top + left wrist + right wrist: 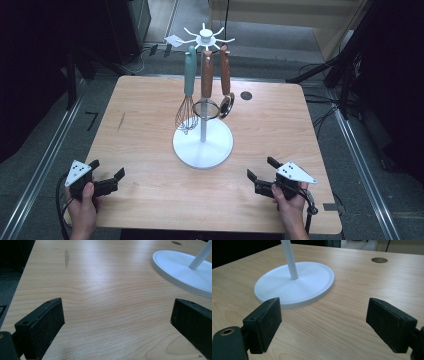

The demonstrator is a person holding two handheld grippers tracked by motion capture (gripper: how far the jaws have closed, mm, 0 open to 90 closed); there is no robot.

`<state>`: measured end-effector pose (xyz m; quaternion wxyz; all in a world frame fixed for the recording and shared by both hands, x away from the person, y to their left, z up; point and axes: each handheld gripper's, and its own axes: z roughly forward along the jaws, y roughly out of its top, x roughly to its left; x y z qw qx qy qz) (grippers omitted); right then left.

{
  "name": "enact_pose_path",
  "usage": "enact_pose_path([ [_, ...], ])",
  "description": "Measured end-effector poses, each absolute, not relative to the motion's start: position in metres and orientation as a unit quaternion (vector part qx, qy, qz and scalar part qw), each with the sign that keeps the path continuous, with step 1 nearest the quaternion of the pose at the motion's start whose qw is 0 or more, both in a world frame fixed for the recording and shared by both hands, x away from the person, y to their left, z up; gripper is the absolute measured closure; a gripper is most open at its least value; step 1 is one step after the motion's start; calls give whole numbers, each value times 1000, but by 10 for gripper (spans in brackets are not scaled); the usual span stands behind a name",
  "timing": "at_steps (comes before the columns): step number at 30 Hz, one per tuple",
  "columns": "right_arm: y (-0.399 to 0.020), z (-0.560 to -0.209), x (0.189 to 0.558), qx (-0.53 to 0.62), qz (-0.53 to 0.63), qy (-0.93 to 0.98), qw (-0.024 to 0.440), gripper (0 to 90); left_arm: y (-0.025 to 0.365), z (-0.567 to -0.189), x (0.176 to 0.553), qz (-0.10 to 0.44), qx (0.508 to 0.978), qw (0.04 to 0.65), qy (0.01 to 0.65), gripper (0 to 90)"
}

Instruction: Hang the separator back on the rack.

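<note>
A white utensil stand (203, 145) with a round base and a spoked top stands at the middle of the wooden table (150, 115). From its hooks hang a whisk (187, 107) with a teal handle, a ring-shaped tool (206, 105) with a brown handle, and a small strainer (226, 102) with a brown handle. My left gripper (106, 171) rests open near the table's front left corner, nothing between its jaws. My right gripper (261, 169) is open near the front right, aimed at the stand's base (294, 285). That base (180, 267) also lies ahead and to the right of my left gripper (117, 322).
A round cable hole (246, 95) sits in the table behind the stand. A dark smudge (120, 121) marks the wood at left. Dark tripod legs and cables (345, 70) stand on the floor around the table.
</note>
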<state>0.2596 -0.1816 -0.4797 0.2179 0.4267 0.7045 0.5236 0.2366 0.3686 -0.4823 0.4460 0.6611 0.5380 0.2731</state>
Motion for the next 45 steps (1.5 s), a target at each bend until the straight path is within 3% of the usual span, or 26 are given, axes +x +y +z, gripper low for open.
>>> enact_pose_path([
  [17,-213,-490,249,446,510,698,231,104,369,-482,237,271,661,447,539,0],
  [45,-299,-500,230,522,477,647,283,100,370,-482,237,267,657,450,542,0],
])
